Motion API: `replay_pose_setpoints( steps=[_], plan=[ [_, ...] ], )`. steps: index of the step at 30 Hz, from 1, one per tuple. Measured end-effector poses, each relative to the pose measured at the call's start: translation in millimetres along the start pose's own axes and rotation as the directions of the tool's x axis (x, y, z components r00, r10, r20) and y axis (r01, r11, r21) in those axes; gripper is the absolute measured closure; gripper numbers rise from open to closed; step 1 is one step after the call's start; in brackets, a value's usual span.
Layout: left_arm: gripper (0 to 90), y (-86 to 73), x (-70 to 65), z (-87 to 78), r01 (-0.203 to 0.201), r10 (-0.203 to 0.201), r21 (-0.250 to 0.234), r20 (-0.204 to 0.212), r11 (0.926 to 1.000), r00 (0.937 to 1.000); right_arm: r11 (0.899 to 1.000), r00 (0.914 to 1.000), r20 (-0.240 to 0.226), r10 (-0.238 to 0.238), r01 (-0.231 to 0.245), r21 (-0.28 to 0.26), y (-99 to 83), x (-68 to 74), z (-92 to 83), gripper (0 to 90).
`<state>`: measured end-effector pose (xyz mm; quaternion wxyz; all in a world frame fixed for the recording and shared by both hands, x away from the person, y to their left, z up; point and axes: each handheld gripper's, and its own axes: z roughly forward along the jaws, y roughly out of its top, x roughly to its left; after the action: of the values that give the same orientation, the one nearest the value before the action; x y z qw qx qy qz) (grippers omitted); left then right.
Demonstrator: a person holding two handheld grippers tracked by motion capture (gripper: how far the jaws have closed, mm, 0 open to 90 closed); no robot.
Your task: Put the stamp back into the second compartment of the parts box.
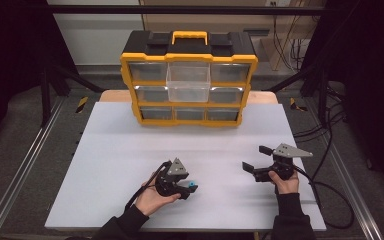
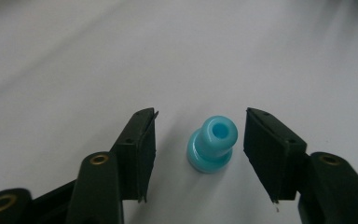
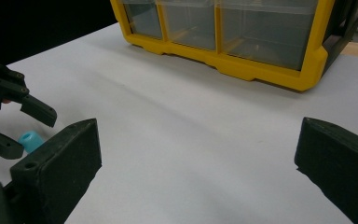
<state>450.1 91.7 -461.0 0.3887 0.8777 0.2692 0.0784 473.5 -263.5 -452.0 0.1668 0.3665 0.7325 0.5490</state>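
We are framing a small turquoise plastic spool-shaped piece (image 2: pixel 212 144) with our left gripper (image 1: pixel 186 188) at the high view's lower centre, jaws spread clear of it, right gripper (image 1: pixel 256 159) hovering gaping at lower right, yellow-and-black drawer organiser (image 1: pixel 189 80) standing at upper centre on the white table (image 1: pixel 115 150).

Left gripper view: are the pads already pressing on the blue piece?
No. The blue piece stands on the white table between the left gripper pads with a gap on each side.
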Motion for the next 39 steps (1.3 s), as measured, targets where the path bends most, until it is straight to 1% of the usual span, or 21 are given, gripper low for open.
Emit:
replay_pose_setpoints(
  steps=[6, 10, 15, 24, 30, 34, 39],
  plan=[
    [52.4, 0.1, -0.6, 0.3, 0.003, -0.003, 0.012, 0.002, 0.9999, 1.0000, 1.000, 1.0000, 0.000, 0.000, 0.000, 0.000, 0.0, -0.1, 0.0, 1.0],
    [57.4, 0.2, -1.9, 1.4, -0.004, 0.004, 0.026, 0.006, 0.9996, 1.0000, 1.000, 1.0000, 0.000, 0.002, -0.002, 0.000, 0.0, 0.0, -0.1, 1.0],
    [63.9, 0.1, -2.8, 1.9, -0.007, 0.006, 0.026, 0.010, 0.9996, 0.9999, 1.000, 1.0000, 0.000, 0.002, -0.002, 0.001, 0.2, -0.1, -0.4, 1.0],
    [71.3, 0.4, -3.3, 1.4, -0.008, 0.007, 0.027, 0.016, 0.9996, 0.9998, 1.000, 1.0000, -0.001, 0.004, -0.004, -0.001, 0.2, 0.0, -0.4, 1.0],
    [71.8, 0.6, -3.4, 1.4, -0.009, 0.009, 0.028, 0.016, 0.9996, 0.9998, 1.000, 1.0000, -0.002, 0.003, -0.003, 0.000, 0.0, -0.2, 0.0, 1.0],
    [71.9, 0.5, -2.3, 1.2, -0.002, 0.001, 0.027, 0.022, 0.9996, 0.9997, 1.000, 1.0000, -0.004, 0.004, -0.004, 0.000, 0.1, -0.1, -0.2, 0.9],
    [72.0, 1.2, -1.1, -0.9, -0.001, 0.000, 0.025, 0.019, 0.9997, 0.9998, 1.000, 1.0000, -0.005, 0.002, -0.002, 0.001, 0.0, -0.2, 0.2, 1.0]
  ],
)
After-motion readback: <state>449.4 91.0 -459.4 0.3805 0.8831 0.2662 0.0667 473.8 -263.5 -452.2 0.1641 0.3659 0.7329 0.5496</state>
